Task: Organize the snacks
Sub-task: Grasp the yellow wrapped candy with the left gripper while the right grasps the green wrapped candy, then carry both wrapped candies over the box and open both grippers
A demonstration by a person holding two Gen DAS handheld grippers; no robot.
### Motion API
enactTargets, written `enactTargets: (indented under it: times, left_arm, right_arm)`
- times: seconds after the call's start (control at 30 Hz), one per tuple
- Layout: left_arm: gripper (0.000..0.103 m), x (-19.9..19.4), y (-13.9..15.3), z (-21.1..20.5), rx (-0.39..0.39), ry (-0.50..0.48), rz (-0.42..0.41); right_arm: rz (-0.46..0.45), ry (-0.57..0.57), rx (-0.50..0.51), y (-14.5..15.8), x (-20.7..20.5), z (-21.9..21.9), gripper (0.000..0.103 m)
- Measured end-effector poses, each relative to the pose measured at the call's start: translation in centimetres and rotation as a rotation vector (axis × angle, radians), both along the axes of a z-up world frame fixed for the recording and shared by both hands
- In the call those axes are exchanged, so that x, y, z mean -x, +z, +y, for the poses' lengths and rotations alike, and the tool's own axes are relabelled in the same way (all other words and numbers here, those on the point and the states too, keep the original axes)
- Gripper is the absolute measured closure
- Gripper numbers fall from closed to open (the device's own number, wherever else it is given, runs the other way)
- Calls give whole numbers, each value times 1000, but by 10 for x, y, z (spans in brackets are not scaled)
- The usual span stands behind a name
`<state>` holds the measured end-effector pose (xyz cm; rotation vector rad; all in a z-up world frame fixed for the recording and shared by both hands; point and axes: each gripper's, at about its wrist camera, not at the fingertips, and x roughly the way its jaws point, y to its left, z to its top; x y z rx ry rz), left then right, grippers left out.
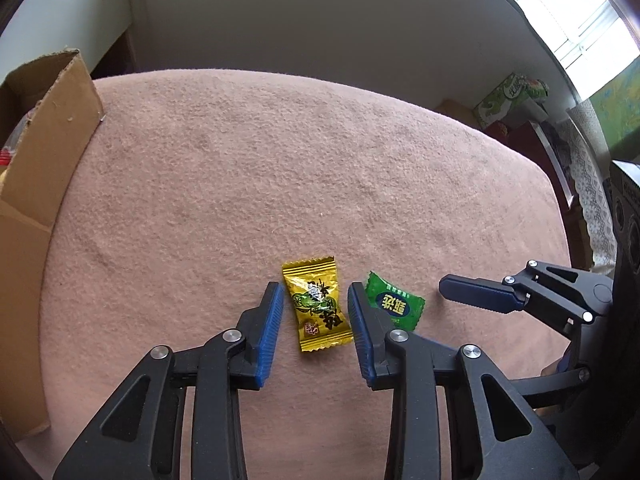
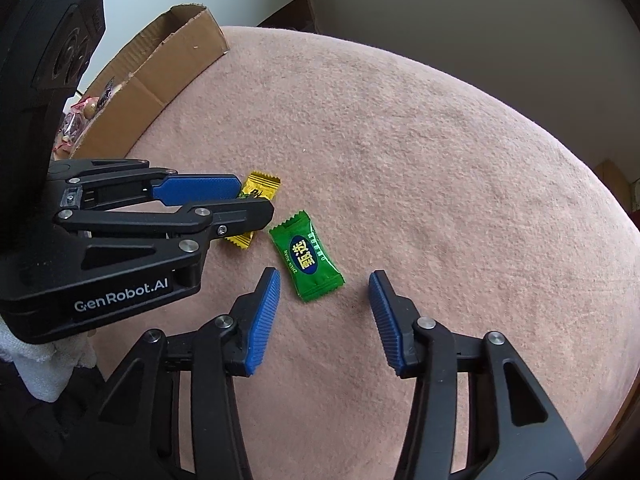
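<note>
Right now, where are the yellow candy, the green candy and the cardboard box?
yellow candy [image 1: 317,306]: left wrist view, middle of the wrapper.
green candy [image 2: 306,258]: right wrist view, on its dark oval label.
cardboard box [image 2: 176,54]: right wrist view, on its upright flap.

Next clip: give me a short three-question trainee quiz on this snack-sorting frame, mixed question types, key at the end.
1. True or false: the left gripper is shut on the yellow candy.
2. Which candy lies nearest the right gripper: A) yellow candy, B) green candy?
3. Fill in: the cardboard box stands at the ___ edge of the pink cloth.

Key: 1 false, it is open around it; 2 B; 3 left.
</note>
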<state>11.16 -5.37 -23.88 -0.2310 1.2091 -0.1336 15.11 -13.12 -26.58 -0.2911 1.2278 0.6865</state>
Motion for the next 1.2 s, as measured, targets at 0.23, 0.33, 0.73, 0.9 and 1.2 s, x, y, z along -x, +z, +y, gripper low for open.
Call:
enactTargets:
  times: [0.23, 0.33, 0.73, 0.9, 1.2]
  left_arm:
    - [79, -9, -4, -8, -47, -34, 0]
    - [80, -12, -4, -12, -71, -45, -7]
    - [84, -1, -3, 2, -84, -26, -17]
    - [84, 5, -2, 14, -68, 3, -16]
    - [84, 16, 9, 32, -45, 42, -44]
  right_arm:
    - [-22, 30, 14, -4, -2, 16, 61]
    - [-38, 40, 33, -6, -1, 22, 67]
    - [-42, -13, 45, -2, 0, 7, 81]
    - [-28, -44, 24, 3, 5, -3, 84]
    - [-38, -96, -14, 24, 7, -17, 84]
